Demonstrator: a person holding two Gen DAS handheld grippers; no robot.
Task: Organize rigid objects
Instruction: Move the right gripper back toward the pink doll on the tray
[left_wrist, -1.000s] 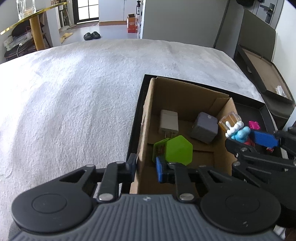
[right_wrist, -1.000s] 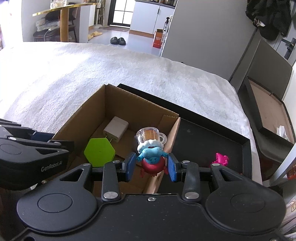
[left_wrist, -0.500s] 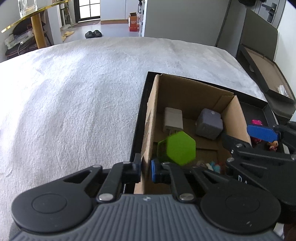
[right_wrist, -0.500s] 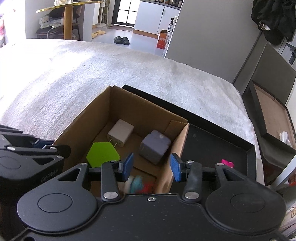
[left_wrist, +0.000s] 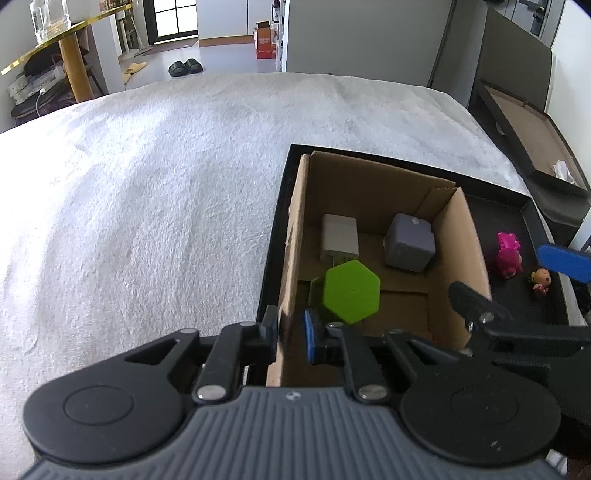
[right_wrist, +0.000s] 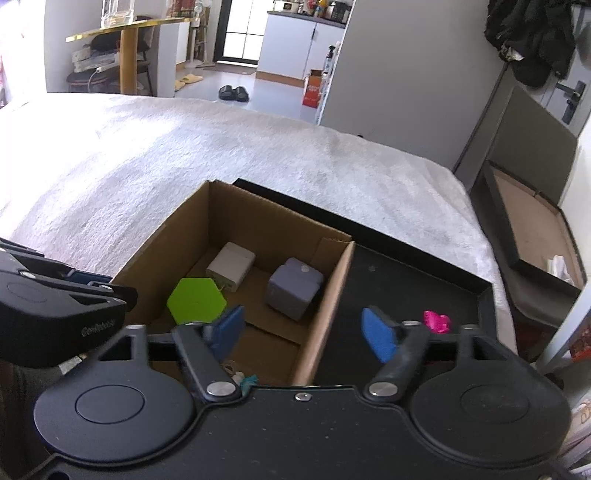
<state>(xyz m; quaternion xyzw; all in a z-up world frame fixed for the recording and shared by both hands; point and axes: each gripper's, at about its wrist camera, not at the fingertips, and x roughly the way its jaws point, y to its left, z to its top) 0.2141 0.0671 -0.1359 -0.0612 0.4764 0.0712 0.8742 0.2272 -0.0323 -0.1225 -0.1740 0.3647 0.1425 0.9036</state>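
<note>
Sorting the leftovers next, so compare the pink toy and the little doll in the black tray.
The pink toy is all bright pink; the little doll has a tan head and pinkish body. The pink toy looks larger and sits farther back; the doll is nearer. Both stand on the black tray, outside the cardboard box.

Daylit room: white bedspread, gold-edged table, black slippers on grey floor.

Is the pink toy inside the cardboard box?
No, the pink toy stands on the black tray, outside the wall of the cardboard box.
</note>
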